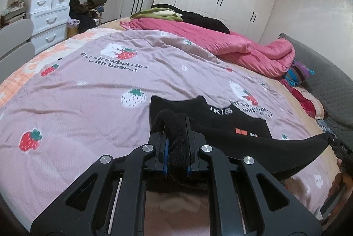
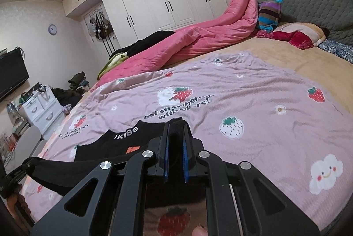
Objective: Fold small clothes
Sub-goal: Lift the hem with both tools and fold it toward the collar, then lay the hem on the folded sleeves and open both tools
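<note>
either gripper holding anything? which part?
Both hold the black garment: left gripper shut on a bunched near edge, right gripper shut on the opposite near edge; fabric stretched between them above the bedspread.

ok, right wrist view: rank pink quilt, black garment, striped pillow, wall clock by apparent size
1. pink quilt
2. black garment, stretched between the right gripper and the left gripper; close to the lens, so inflated and partly hidden, near the quilt
3. striped pillow
4. wall clock, smallest
</note>
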Tool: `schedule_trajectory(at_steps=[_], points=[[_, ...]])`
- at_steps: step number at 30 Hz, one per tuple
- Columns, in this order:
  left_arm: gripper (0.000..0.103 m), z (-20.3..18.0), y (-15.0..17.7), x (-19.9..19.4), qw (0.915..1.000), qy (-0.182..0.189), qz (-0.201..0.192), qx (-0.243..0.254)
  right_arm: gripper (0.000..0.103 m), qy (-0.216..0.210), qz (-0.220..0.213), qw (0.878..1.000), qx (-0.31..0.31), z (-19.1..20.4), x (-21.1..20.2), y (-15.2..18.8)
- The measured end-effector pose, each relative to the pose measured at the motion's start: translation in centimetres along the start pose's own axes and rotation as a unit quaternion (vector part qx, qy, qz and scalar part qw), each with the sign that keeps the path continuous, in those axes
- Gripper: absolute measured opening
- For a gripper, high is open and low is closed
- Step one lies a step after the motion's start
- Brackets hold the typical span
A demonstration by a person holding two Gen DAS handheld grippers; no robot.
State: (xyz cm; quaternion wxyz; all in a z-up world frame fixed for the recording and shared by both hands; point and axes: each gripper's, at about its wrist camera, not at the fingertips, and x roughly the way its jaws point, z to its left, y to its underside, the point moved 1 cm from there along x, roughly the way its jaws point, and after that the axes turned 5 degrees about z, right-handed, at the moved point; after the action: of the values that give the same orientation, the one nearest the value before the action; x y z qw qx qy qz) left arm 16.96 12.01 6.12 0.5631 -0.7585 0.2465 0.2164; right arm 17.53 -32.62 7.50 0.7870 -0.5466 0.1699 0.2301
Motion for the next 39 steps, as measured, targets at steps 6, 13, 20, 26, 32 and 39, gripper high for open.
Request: schedule_trajectory(at_steps=[6,13,20,26,32,39], points=[[0.005,0.6,-1.6,2.6,0.9998,-0.005,0.001,-0.017,0.009,0.002,-0.003,1.000,-0.003,0.6,3.0,-1.7],[0.005,1.3,-3.0,5.9,0.9994,-0.014,0.010,-0.030,0.009,-0.006,0.001,1.000,0.016,0.3,6.3,-3.0],[0.005,2.0,-3.3,9.1,0.9990,-0.027,0.023,-0.025,0.009,0.003,0.006,1.000,0.015,0.5,9.5,-2.7],[0.006,2.8,-3.2,11.3,0.9982,-0.037,0.036,-0.032,0.009,0.016,0.027,0.999,-0.006,0.8,13.0,-2.5],[0.008,3.2,-2.8,13.2,0.9970,-0.043,0.054,-0.036,0.009,0.028,0.068,0.997,-0.007,0.2,16.8,-1.4],[0.033,3.3,-2.5,12.5,0.9968,-0.029,0.049,-0.055,0.036,0.037,0.071,0.997,0.005,-0.6,17.1,-0.8]])
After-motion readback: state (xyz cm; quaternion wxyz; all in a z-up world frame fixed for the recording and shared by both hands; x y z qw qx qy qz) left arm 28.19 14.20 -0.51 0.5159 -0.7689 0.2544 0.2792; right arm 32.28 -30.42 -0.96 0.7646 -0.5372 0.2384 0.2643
